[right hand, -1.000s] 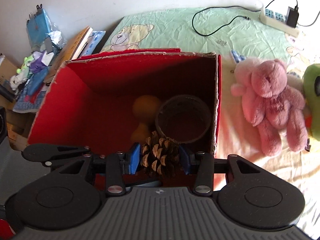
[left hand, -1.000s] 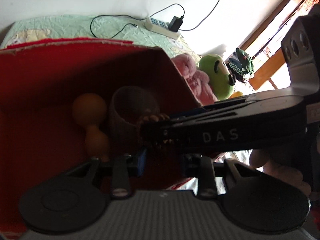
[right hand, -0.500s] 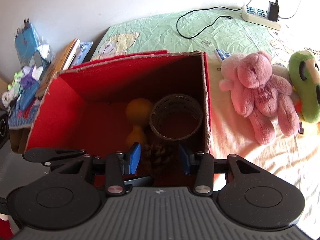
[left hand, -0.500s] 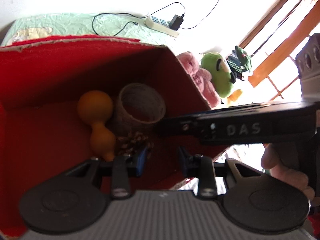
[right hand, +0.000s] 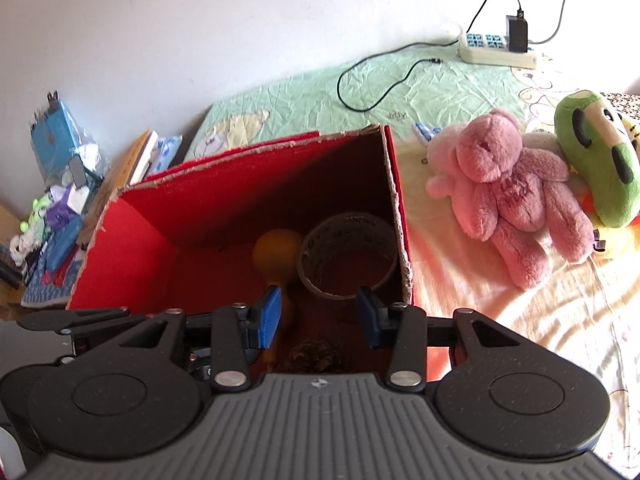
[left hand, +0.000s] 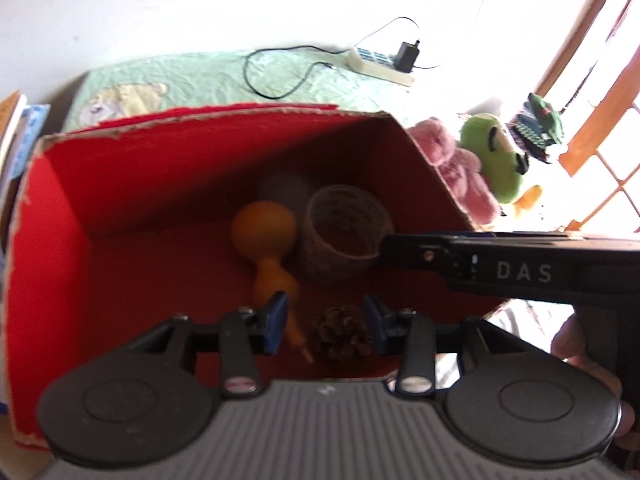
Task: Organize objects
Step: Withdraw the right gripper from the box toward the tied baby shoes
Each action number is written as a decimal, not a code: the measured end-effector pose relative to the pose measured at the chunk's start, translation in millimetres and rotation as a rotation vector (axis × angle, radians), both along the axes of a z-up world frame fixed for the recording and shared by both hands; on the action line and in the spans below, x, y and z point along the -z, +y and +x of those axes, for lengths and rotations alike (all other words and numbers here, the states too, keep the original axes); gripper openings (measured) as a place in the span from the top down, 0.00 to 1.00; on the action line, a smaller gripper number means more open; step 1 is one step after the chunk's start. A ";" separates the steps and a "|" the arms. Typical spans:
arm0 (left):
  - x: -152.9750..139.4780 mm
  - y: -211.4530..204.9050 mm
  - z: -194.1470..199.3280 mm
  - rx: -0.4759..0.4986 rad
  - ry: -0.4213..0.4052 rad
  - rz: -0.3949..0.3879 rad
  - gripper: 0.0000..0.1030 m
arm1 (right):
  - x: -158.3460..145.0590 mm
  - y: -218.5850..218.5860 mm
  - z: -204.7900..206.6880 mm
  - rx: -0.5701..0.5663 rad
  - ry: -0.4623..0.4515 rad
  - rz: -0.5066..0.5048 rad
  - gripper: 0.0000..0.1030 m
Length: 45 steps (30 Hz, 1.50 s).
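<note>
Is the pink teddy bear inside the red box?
No, the pink teddy bear lies on the bed sheet, outside the red box.

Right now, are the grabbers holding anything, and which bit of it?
Nothing. The right gripper and left gripper are both open and empty. The pinecone lies loose on the red box floor.

A white power strip [right hand: 498, 53] with a black charger [right hand: 516, 33] lies upper right; stacked books and clutter [right hand: 60, 196] crowd the left edge.

Open floor left of gourd [left hand: 266, 236] in box [left hand: 120, 184]
</note>
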<state>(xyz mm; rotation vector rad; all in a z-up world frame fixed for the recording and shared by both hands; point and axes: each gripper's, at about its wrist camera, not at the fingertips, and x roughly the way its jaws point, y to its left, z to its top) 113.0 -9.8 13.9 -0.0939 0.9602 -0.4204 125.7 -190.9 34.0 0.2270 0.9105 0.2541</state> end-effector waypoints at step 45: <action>-45.2 -36.8 -98.7 -0.499 -0.042 0.353 0.41 | -10.9 -41.4 -62.2 -0.322 -0.022 0.139 0.62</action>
